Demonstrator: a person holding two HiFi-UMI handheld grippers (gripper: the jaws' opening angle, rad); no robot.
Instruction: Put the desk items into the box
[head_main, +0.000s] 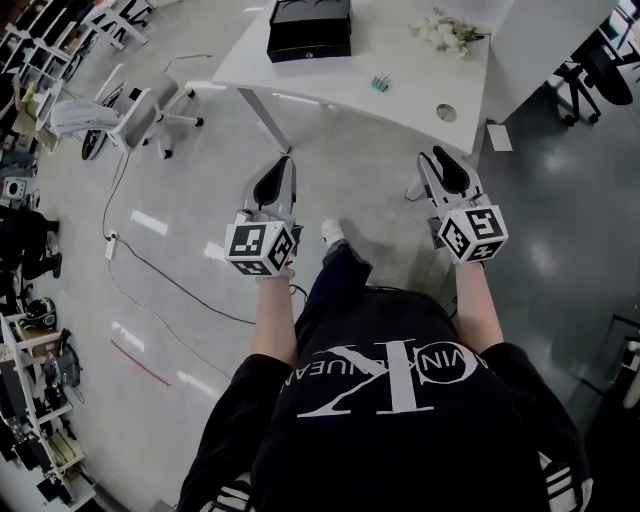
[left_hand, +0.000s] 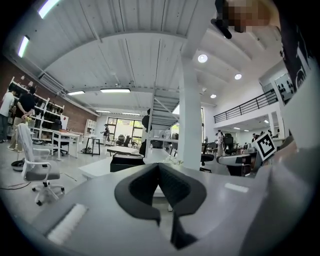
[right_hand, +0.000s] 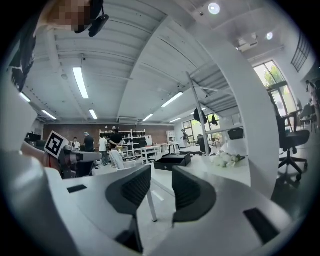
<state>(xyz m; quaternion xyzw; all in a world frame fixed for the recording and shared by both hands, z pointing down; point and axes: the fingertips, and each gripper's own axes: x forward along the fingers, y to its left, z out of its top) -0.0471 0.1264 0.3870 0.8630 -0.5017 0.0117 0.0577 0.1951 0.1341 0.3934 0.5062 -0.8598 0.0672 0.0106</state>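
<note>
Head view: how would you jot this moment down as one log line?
left tool shut, empty | right tool open, empty | both short of desk | flowers, small teal item on desk outside black box

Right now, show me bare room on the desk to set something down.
Bare on the desk: the middle strip between the box and flowers, and the near edge before the box, left of the clips. Tighter between clips and cable hole. Box and flowers crowd the far side. Both left tongs and right tongs hang short of the desk.
</note>
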